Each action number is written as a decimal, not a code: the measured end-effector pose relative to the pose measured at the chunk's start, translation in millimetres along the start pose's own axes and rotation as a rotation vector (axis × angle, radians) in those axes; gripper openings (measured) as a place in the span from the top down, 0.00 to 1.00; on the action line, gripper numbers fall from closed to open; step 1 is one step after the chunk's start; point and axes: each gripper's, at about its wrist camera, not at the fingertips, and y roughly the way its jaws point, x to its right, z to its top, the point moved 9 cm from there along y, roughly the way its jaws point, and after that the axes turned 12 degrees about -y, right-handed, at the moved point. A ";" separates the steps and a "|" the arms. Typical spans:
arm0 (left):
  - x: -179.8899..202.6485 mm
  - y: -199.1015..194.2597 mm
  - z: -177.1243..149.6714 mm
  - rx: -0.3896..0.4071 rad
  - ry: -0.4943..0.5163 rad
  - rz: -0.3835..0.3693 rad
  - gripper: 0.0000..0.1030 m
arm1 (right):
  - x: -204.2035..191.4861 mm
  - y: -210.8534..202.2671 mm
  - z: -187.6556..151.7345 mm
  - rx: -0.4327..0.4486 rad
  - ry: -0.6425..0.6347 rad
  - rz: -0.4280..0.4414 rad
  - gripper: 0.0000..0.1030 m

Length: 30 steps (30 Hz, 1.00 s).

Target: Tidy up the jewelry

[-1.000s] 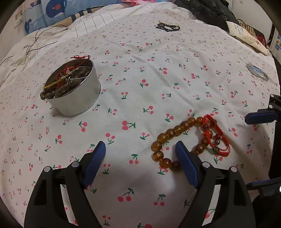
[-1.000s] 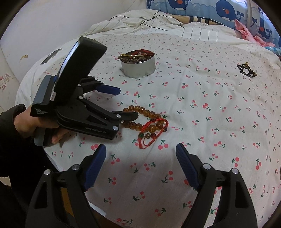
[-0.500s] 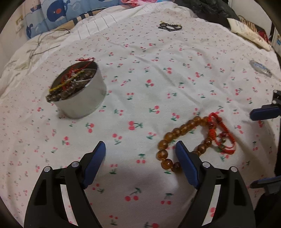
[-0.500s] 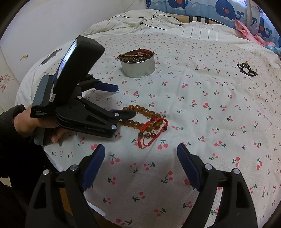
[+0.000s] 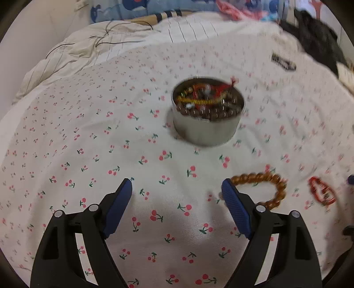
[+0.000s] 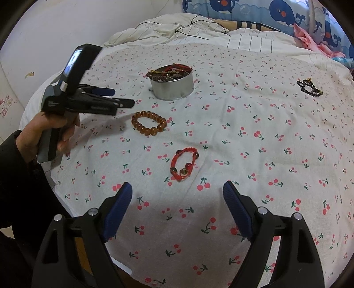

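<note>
Counting three bracelets point(image 6: 148, 123), one tin point(image 6: 172, 86)

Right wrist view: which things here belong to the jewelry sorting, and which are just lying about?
Job:
round tin holding bracelets
amber bead bracelet
red cord bracelet
dark chain piece

Lying about:
black cable
whale-print pillow
pink cloth

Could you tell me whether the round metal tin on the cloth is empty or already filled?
Filled: the round metal tin brims with bracelets, beads and cords reaching its rim.

Three loose bracelets point(image 6: 149, 123), one tin point(image 6: 171, 89).
</note>
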 end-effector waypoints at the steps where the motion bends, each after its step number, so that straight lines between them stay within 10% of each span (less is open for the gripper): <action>1: 2.4 -2.9 0.7 0.011 -0.002 -0.020 0.23 | 0.1 -0.4 0.6 0.003 0.002 0.001 0.21; 14: 57.2 12.1 -33.9 -0.092 0.100 -0.115 0.23 | -2.8 14.7 19.8 0.021 -0.030 0.056 0.21; 30: 47.4 19.3 -35.9 -0.135 -0.003 -0.179 0.21 | -3.5 54.1 18.7 -0.067 -0.082 0.082 0.32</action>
